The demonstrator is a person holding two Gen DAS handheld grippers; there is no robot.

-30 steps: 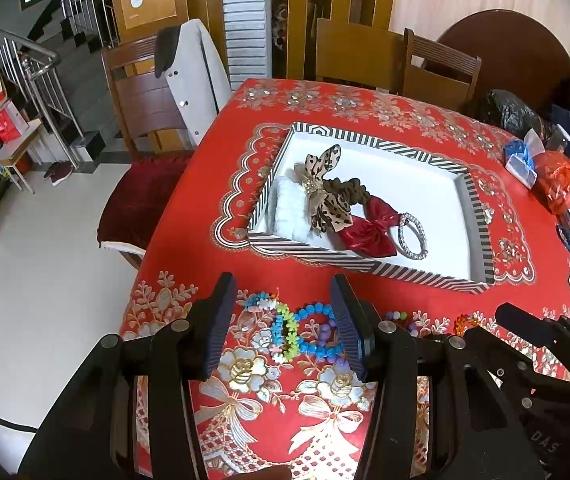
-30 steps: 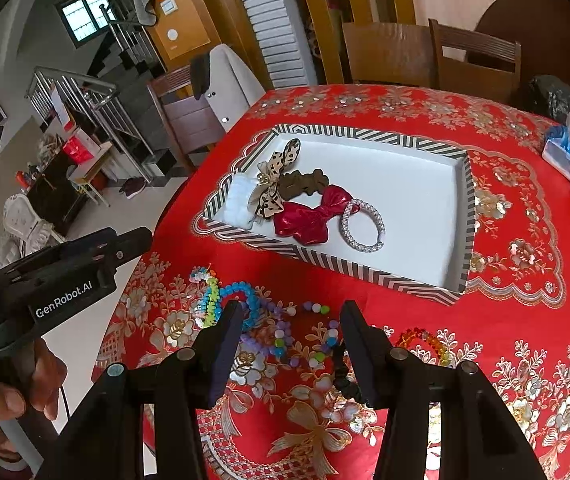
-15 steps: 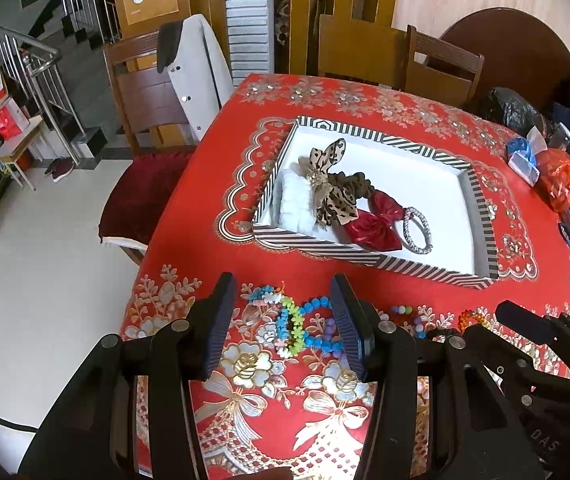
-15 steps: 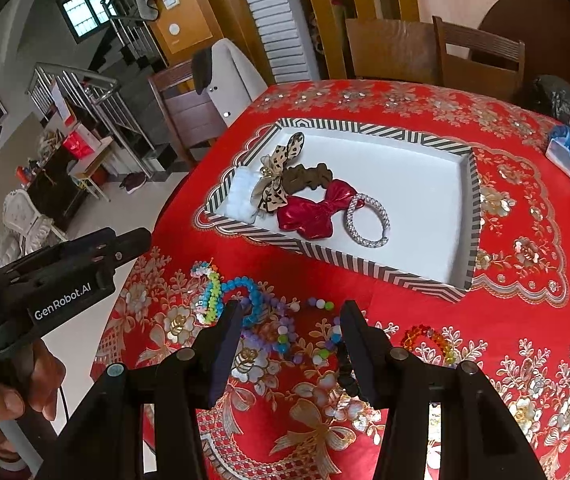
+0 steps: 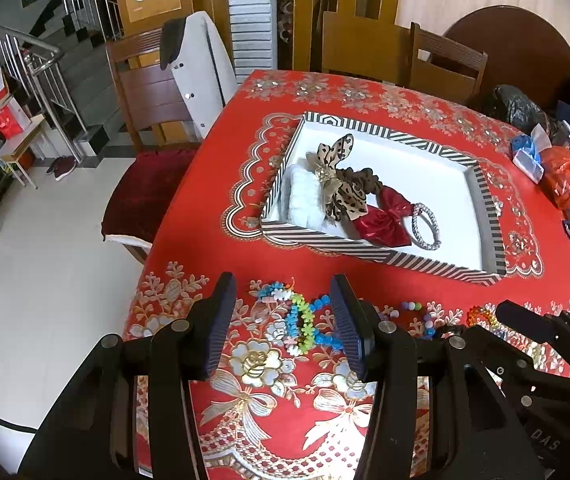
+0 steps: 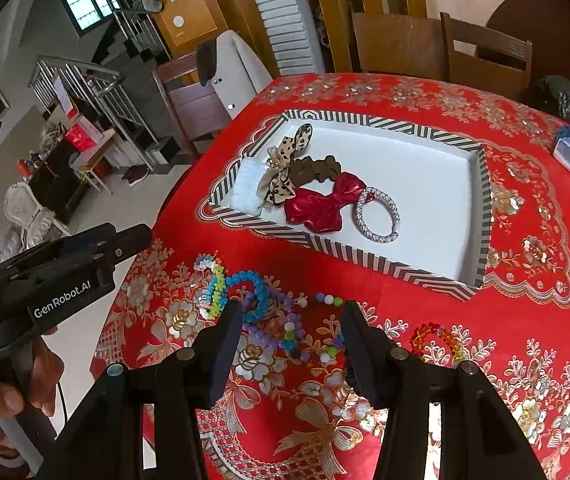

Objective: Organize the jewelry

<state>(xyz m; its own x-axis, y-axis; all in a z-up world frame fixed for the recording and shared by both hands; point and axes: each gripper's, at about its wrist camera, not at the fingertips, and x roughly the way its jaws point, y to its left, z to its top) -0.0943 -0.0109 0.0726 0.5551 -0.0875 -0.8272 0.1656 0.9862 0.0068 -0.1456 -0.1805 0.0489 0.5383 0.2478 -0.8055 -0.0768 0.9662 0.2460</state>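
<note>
Both grippers have been drawn slightly back, so the black-and-white striped tray (image 6: pixel 385 270) is seen farther off. Beaded bracelets (image 6: pixel 253 300) lie loose on the red floral tablecloth (image 5: pixel 269 408), near its front edge. Left gripper (image 5: pixel 283 320) and right gripper (image 6: pixel 291 332) are held spread and empty. One bracelet should be straddled, then pinched gently.

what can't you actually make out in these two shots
- Blue bead bracelet: left wrist view, its right part is hidden behind the left claw.
- White item in the striped tray: mostly covered by the leopard bow in both views; cannot tell what it is.
- Pile at the table's right edge: left wrist view, cut off by the frame.
- Loose beads: right wrist view, too small to tell if strung.
</note>
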